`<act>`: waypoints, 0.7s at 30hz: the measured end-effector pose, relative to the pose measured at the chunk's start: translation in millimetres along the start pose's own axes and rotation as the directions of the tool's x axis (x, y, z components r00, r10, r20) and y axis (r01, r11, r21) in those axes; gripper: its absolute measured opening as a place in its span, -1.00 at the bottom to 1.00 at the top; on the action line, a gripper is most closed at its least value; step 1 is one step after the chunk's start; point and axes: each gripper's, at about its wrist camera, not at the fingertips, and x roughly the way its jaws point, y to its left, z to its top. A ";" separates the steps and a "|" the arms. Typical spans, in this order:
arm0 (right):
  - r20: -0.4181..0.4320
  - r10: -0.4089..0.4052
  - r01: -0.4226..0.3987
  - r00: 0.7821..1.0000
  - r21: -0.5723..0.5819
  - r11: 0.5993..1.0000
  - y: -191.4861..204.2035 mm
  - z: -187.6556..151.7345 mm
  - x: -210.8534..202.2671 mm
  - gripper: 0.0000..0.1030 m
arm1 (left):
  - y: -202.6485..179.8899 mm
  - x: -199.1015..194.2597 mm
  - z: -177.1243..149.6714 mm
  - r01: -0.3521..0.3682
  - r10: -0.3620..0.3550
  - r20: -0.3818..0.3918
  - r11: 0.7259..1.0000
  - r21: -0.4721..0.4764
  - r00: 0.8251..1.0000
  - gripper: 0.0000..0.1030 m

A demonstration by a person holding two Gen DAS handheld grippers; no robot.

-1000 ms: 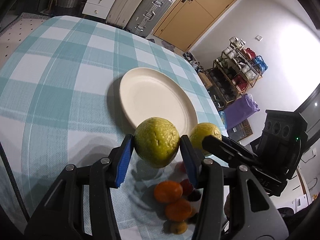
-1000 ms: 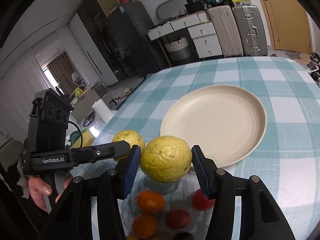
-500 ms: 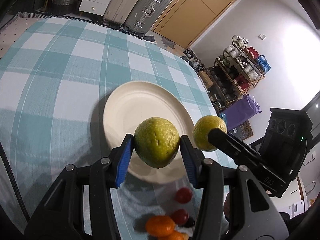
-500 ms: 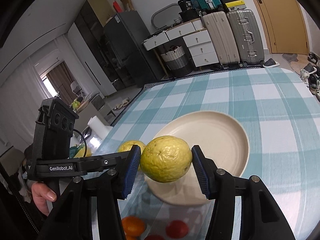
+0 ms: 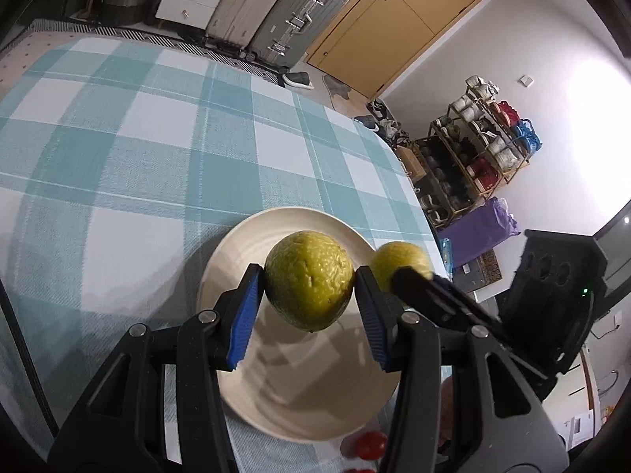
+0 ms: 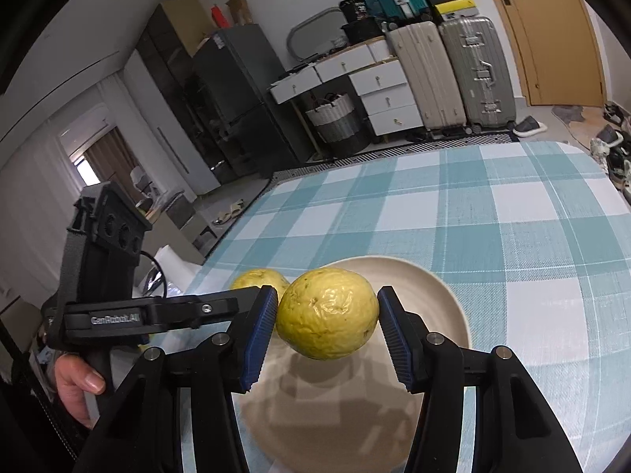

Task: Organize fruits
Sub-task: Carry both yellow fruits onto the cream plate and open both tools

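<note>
**Holding two guavas over the plate**

Gripping one guava each, both grippers hang above the cream plate [image 5: 236, 260], which sits on the checked tablecloth [image 5: 118, 157]. The left gripper [image 5: 309, 303] has its blue pads pressed against a greenish guava [image 5: 309, 280] at its widest part; the right gripper [image 6: 325, 323] is clamped the same way on a yellower guava [image 6: 326, 313]. Neither fruit touches the plate: each casts a shadow on the cream surface below it. In the left view the right guava [image 5: 398, 260] shows just beside the left one, near the plate's right rim. A red fruit [image 5: 368, 444] lies on the cloth just off the plate's near edge.

The likely next step is to lower and release. The risks I see:

- The guavas are round and the plate is shallow, so a release from this height could send one rolling over the rim and onto the cloth.
- The two grippers are close together; opening both at once could knock finger against finger, or push one fruit into the other.
- Each grip is only two narrow pads on a curved, bumpy skin, so a tilt of the wrist may let the fruit slip early.

Lowering until the fruit rests on the plate, then opening one gripper at a time, seems safest.
</note>
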 end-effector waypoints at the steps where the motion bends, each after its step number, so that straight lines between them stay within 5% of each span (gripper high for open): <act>1: -0.002 -0.002 0.002 1.000 0.005 1.000 -2.1 0.6 3.5 0.04 | 1.0 6.1 3.1 0.000 0.000 -0.009 1.000 -0.005 1.000 -0.13; 13: -0.034 -0.036 0.039 0.999 0.088 0.995 -30.8 4.9 36.8 0.04 | 7.6 45.9 11.7 -0.011 0.010 -0.047 0.999 -0.032 0.999 -0.13; 21: -0.031 0.016 -0.010 0.999 0.173 0.985 -44.1 6.4 43.0 0.13 | 9.5 45.6 19.3 0.019 -0.021 -0.020 0.997 -0.075 1.000 -0.10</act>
